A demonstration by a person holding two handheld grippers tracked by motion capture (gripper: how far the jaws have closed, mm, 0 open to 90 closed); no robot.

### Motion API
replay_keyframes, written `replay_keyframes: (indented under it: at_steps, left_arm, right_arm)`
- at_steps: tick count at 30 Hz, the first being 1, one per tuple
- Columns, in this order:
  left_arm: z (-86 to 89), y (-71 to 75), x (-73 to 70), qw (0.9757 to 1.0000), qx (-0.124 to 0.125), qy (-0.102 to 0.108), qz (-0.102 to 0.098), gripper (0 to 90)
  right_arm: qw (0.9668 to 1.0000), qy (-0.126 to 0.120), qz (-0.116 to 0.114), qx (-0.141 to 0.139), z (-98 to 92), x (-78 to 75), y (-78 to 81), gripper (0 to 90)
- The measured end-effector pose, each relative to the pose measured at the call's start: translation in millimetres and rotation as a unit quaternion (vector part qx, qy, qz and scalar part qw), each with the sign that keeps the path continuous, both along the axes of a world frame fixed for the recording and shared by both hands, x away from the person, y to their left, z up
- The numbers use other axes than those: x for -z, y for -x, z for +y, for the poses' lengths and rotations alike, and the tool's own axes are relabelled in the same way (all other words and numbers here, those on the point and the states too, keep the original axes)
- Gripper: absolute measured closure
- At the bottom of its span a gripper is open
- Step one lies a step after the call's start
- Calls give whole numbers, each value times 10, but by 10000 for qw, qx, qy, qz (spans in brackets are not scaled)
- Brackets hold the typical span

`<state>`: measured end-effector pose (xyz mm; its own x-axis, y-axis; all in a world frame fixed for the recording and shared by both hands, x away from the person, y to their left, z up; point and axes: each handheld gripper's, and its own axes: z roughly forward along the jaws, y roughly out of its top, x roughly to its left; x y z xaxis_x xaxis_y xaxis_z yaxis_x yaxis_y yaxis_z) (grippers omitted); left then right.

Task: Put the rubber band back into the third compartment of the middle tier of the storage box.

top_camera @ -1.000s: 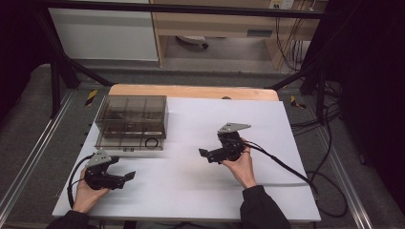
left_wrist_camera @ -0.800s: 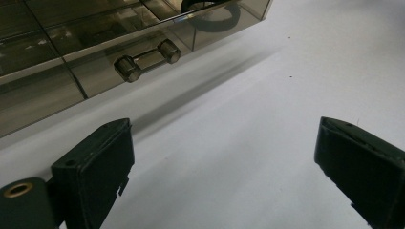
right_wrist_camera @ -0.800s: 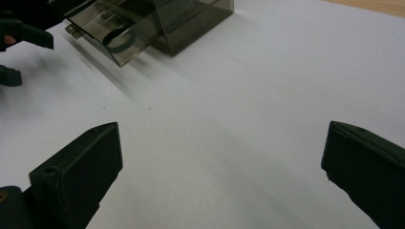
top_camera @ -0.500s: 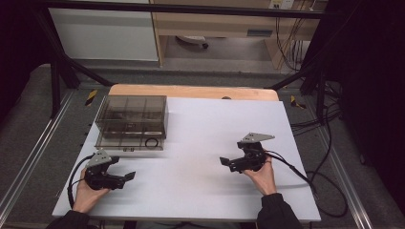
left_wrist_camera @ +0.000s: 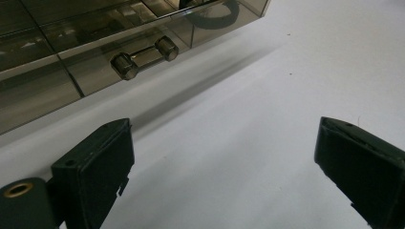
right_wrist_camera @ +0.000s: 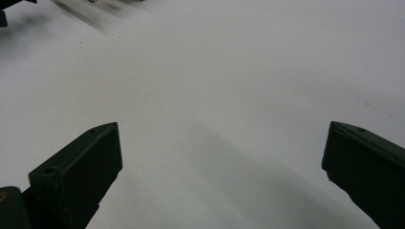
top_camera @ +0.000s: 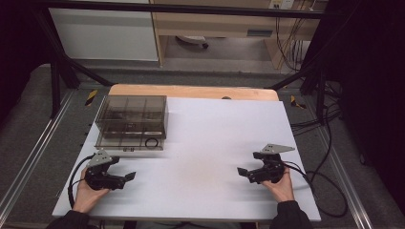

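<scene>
Right gripper (top_camera: 244, 172) has travelled from mid-counter, near the smoked-plastic drawer box (top_camera: 131, 121), back toward the person and out to the right. It now sits near the front right corner of the white counter (top_camera: 215, 138), well apart from the box. The forearm has drawn back with it. The fingers (right_wrist_camera: 79, 167) stand wide apart over bare counter.

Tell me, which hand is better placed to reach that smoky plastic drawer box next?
Probably the left. The left gripper sits open just in front of the drawer box, its knob close ahead. The right gripper rests far across the table.
</scene>
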<state>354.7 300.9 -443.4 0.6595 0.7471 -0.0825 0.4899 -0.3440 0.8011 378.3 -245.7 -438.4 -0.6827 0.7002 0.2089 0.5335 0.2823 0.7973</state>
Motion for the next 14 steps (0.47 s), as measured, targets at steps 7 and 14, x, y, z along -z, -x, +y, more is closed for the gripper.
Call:
replay_keyframes:
  at_steps: [7,14]
  left_arm:
    - [-11,2,2,10000,38,-13,2,59]
    - [-9,0,3,10000,37,-1,15,58]
  right_arm:
    - [9998,-112,137,88,-182,112,112,7]
    - [9999,-109,57,105,-252,126,157,7]
